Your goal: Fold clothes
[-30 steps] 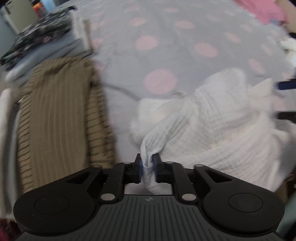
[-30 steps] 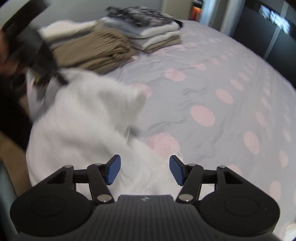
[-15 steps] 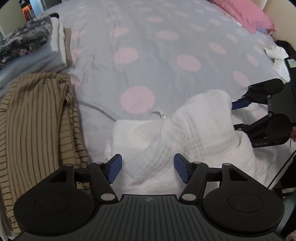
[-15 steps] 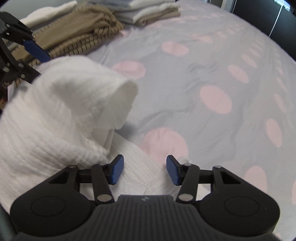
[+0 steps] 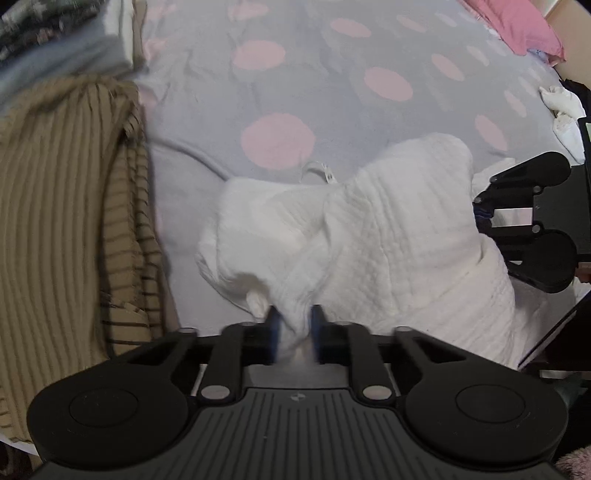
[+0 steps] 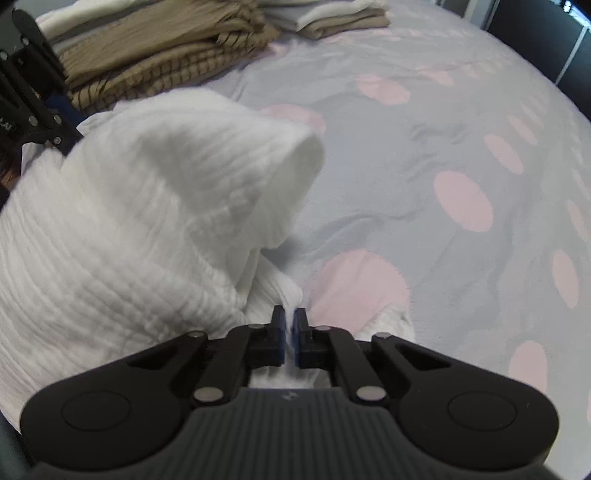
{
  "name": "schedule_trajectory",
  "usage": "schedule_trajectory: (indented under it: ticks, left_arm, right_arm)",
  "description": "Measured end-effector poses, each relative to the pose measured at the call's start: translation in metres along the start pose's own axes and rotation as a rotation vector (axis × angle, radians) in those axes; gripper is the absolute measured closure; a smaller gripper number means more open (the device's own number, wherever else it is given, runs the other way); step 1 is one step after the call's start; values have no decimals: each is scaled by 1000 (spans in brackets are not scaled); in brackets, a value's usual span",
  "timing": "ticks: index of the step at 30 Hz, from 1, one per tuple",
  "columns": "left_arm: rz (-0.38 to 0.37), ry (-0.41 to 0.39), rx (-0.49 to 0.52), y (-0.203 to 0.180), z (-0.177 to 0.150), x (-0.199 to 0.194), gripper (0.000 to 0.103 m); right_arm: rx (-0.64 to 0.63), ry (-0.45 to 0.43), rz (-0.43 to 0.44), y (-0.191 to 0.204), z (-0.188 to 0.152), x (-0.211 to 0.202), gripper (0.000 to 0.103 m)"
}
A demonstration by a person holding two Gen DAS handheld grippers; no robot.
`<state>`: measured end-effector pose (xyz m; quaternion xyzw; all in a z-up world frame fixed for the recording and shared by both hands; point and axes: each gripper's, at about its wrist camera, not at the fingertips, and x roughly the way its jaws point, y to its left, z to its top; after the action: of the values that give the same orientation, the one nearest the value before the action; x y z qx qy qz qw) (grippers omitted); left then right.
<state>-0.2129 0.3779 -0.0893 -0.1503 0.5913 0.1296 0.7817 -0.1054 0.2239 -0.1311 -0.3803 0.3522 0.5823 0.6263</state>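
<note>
A white textured garment (image 5: 399, 229) lies bunched in a mound on the bed, with one fold standing up (image 6: 147, 206). My left gripper (image 5: 295, 317) points down at its near edge. Its jaws are closing, and the blue pads pinch a bunch of the white cloth between them. My right gripper (image 6: 290, 317) is closing tight on a thin fold at the garment's other edge, its pads almost touching through the cloth. In the left wrist view the right gripper (image 5: 480, 218) shows at the mound's right side. The garment's underside is hidden.
A folded brown striped garment (image 5: 66, 206) lies left of the white one. Behind it is a stack of folded clothes (image 5: 55, 40). The grey sheet with pink dots (image 5: 332, 92) stretches beyond, with a pink pillow (image 5: 517, 26) and white socks (image 5: 561, 103) at the far right.
My left gripper let go of the white cloth, stood open, then pinched it again. My right gripper sank to the garment's edge and went from open to pinching a fold.
</note>
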Motion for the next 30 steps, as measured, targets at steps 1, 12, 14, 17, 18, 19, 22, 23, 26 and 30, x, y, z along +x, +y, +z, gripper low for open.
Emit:
schedule_trajectory:
  ticks: [1, 12, 14, 17, 18, 19, 22, 23, 26, 30]
  left_arm:
    - [10, -30, -5, 1, -1, -7, 97]
    - [79, -372, -133, 20, -4, -86, 99]
    - [113, -437, -137, 18, 0, -100, 99]
    - [155, -518, -139, 16, 5, -122, 100]
    - [160, -537, -143, 15, 6, -128, 100]
    - [169, -552, -141, 15, 7, -133, 100]
    - [207, -577, -135, 14, 16, -140, 100]
    - [217, -583, -133, 14, 19, -143, 100]
    - [239, -575, -110, 13, 28, -144, 100]
    - [260, -496, -63, 13, 39, -126, 100]
  right_arm:
    - [12, -22, -22, -3, 1, -6, 99]
    - [217, -323, -466, -60, -8, -124, 99]
    - [241, -381, -559, -71, -15, -154, 99]
    - [310, -462, -687, -90, -29, -200, 99]
    - [336, -480, -726, -97, -35, -213, 99]
    - [364, -493, -762, -105, -42, -225, 99]
    - [446, -514, -871, -129, -63, -257, 99]
    - [472, -513, -907, -137, -71, -266, 99]
    - [566, -487, -1016, -164, -99, -287, 99]
    - [751, -380, -1074, -209, -141, -288, 99]
